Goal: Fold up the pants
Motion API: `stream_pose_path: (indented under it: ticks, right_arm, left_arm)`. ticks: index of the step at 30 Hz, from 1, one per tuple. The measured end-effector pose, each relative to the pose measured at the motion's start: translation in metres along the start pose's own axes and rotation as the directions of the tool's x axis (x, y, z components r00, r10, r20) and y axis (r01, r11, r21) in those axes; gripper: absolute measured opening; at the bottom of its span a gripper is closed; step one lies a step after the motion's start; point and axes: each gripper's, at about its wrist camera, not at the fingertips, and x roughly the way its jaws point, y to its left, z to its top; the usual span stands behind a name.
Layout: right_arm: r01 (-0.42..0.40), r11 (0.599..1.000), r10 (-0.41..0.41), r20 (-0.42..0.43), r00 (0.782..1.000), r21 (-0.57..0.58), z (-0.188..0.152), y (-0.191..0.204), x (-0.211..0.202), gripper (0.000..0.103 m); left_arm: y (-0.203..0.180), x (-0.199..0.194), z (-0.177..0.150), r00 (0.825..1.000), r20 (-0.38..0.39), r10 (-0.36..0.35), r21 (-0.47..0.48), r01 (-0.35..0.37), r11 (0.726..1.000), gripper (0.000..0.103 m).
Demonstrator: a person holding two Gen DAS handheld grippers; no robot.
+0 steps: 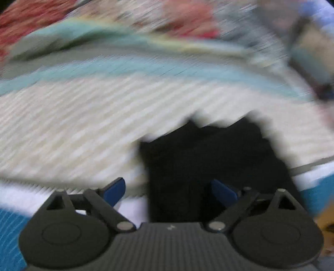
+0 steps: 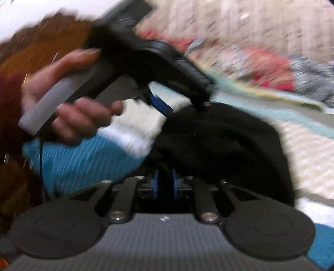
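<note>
Both views are motion-blurred. The black pants point(image 1: 208, 158) lie bunched on a cream ribbed blanket point(image 1: 73, 125). My left gripper point(image 1: 170, 192) is open, its blue pads point(image 1: 114, 190) spread wide, the right pad against the black cloth. In the right wrist view the pants point(image 2: 225, 146) form a dark mound. My right gripper point(image 2: 165, 185) is shut on a fold of the black cloth between its blue pads point(image 2: 155, 185). The left gripper point(image 2: 167, 104), held by a hand point(image 2: 68, 98), hovers at the pants' far edge.
The blanket has blue point(image 2: 83, 160) and white bands near me and a light teal band point(image 1: 167, 70) farther off. A red floral cover point(image 1: 187, 16) lies beyond. Brown wood point(image 2: 31, 52) shows at the left.
</note>
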Motion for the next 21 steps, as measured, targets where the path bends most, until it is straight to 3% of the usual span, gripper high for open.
stream_pose_path:
  ticks: [1, 4, 7, 10, 13, 16, 18, 19, 20, 21]
  right_arm:
    - [-0.003, 1.000, 0.002, -0.014, 1.000, -0.015, -0.003, 0.004, 0.001, 0.026]
    - [-0.055, 0.997, 0.058, 0.045, 0.997, -0.060, 0.001, 0.006, -0.018, 0.035]
    - [-0.010, 0.998, 0.017, 0.112, 0.994, -0.062, 0.001, 0.000, -0.041, 0.035]
    - [0.077, 0.997, -0.076, 0.192, 0.978, 0.001, 0.005, -0.024, -0.061, 0.035]
    - [0.165, 0.986, -0.168, 0.217, 0.962, 0.033, 0.008, -0.047, -0.072, 0.037]
    - [0.267, 0.964, -0.261, 0.214, 0.941, 0.002, 0.003, -0.057, -0.071, 0.055]
    - [0.271, 0.963, -0.265, 0.190, 0.945, -0.005, -0.007, -0.064, -0.063, 0.061]
    - [0.277, 0.961, -0.273, 0.158, 0.949, -0.004, -0.011, -0.069, -0.056, 0.061]
    - [0.289, 0.957, -0.286, 0.127, 0.950, 0.001, -0.016, -0.076, -0.051, 0.060]
    - [0.284, 0.959, -0.284, 0.088, 0.955, 0.019, -0.019, -0.081, -0.043, 0.048]
  left_arm:
    - [0.009, 0.006, -0.006, 1.000, -0.025, -0.006, -0.031, 0.005, 1.000, 0.092]
    - [0.033, 0.000, -0.019, 0.993, -0.008, -0.121, -0.153, 0.119, 0.981, 0.094]
    - [0.038, -0.012, -0.025, 0.993, 0.020, -0.115, -0.178, 0.117, 0.977, 0.094]
    - [0.036, -0.025, -0.032, 0.988, 0.042, -0.147, -0.168, 0.152, 0.974, 0.094]
    - [0.026, -0.035, -0.037, 0.982, 0.064, -0.179, -0.143, 0.186, 0.972, 0.094]
    - [0.011, -0.044, -0.044, 0.973, 0.081, -0.217, -0.099, 0.224, 0.970, 0.094]
    - [-0.005, -0.046, -0.050, 0.975, 0.083, -0.207, -0.036, 0.211, 0.977, 0.092]
    - [-0.014, -0.044, -0.053, 0.979, 0.081, -0.186, 0.004, 0.186, 0.983, 0.088]
    - [-0.024, -0.041, -0.057, 0.986, 0.070, -0.152, 0.046, 0.149, 0.988, 0.068]
    - [-0.031, -0.035, -0.061, 0.990, 0.049, -0.134, 0.077, 0.130, 0.989, 0.039]
